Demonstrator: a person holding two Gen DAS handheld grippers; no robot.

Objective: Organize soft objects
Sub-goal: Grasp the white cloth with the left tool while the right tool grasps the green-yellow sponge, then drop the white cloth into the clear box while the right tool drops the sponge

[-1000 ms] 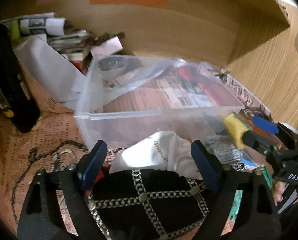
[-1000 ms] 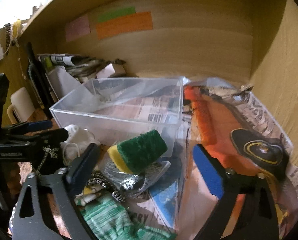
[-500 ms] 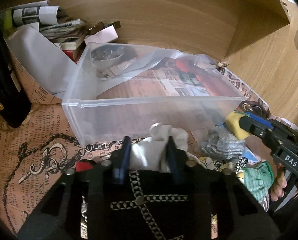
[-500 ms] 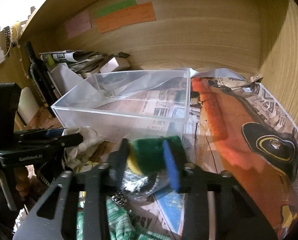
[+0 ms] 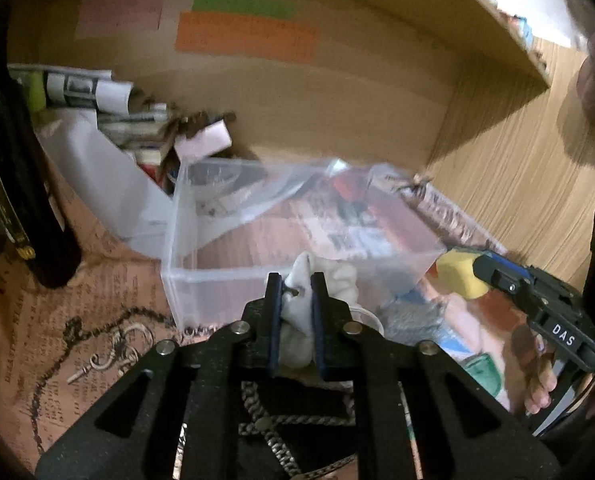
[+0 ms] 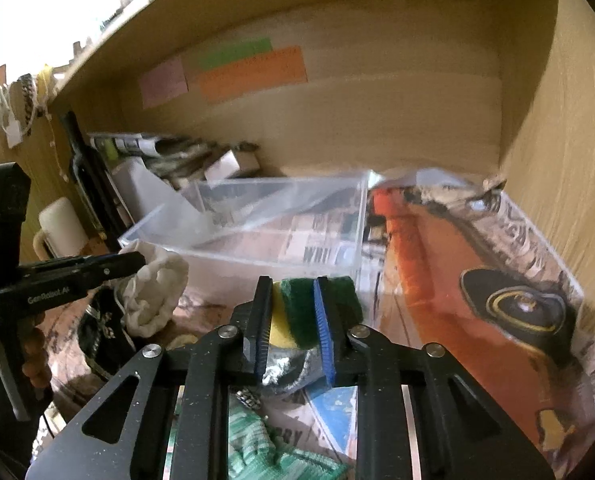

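My left gripper (image 5: 296,286) is shut on a white cloth (image 5: 297,320) and holds it lifted just in front of the clear plastic bin (image 5: 201,280). My right gripper (image 6: 293,292) is shut on a yellow and green sponge (image 6: 297,312), lifted near the bin's (image 6: 257,256) front right corner. The right gripper and its sponge (image 5: 459,276) show at the right of the left wrist view. The left gripper with the white cloth (image 6: 157,292) shows at the left of the right wrist view. The bin holds no soft objects.
A black bag with chain trim (image 5: 297,432) lies under my left gripper. A green cloth (image 6: 265,456) and a silvery scourer (image 6: 281,372) lie below my right gripper. A dark bottle (image 5: 13,200) and stacked papers (image 5: 109,120) stand at the left. Wooden walls enclose the shelf.
Both grippers closed, the left on the white cloth and the right on the sponge, and both have lifted their objects up toward the bin's front wall.
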